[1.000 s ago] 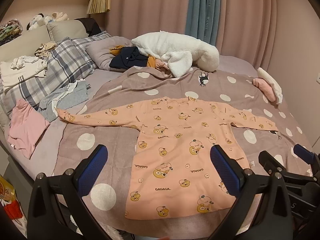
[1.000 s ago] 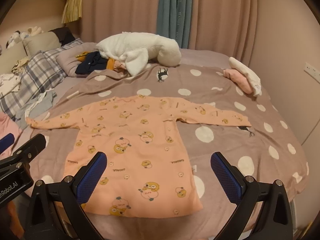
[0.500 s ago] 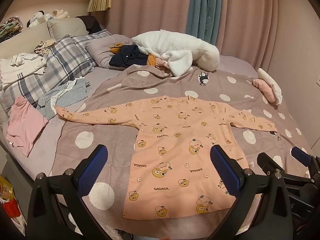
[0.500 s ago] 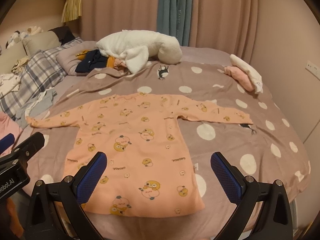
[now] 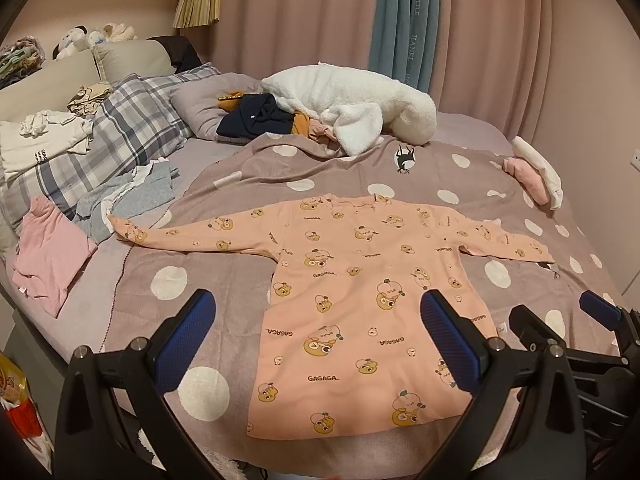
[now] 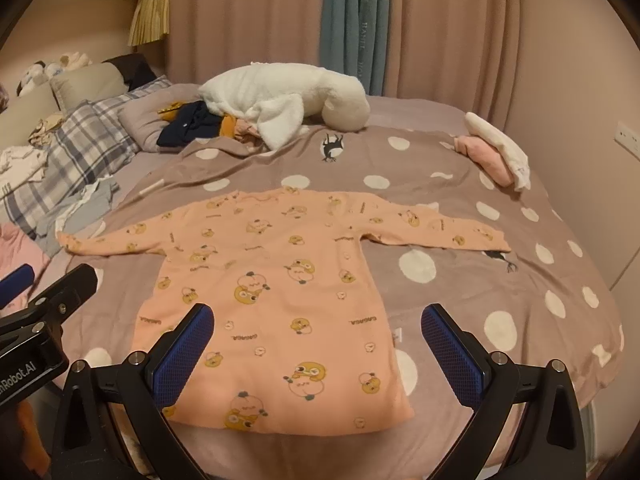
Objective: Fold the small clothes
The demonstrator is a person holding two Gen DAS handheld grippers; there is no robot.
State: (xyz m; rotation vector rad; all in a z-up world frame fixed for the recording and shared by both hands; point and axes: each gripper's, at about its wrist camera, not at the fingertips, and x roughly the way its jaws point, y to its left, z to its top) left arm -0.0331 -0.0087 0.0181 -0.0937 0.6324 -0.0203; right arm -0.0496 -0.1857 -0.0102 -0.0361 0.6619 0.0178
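A small peach long-sleeved shirt (image 5: pixel 360 288) (image 6: pixel 272 292) printed with cartoon bears lies flat and face up on the polka-dot blanket (image 5: pixel 192 248) (image 6: pixel 480 288), both sleeves spread wide, hem toward me. My left gripper (image 5: pixel 318 340) hovers open above the hem's left part, nothing between its blue pads. My right gripper (image 6: pixel 316 348) hangs open over the hem's right part, also holding nothing. The right gripper's fingers (image 5: pixel 600 312) show at the left wrist view's right edge, and the left gripper (image 6: pixel 44 296) shows at the right wrist view's left edge.
A white fleece garment (image 5: pixel 352 100) and dark clothes (image 5: pixel 256 120) are piled at the bed's far end. A folded pink and white bundle (image 5: pixel 536 172) lies far right. Plaid pillows (image 5: pixel 112 136), grey clothes (image 5: pixel 128 196) and a pink garment (image 5: pixel 48 256) crowd the left side. Curtains hang behind.
Both grippers have drifted slightly, so the shirt sits a little lower and further left in view. The shirt itself has not moved, and both grippers stay open.
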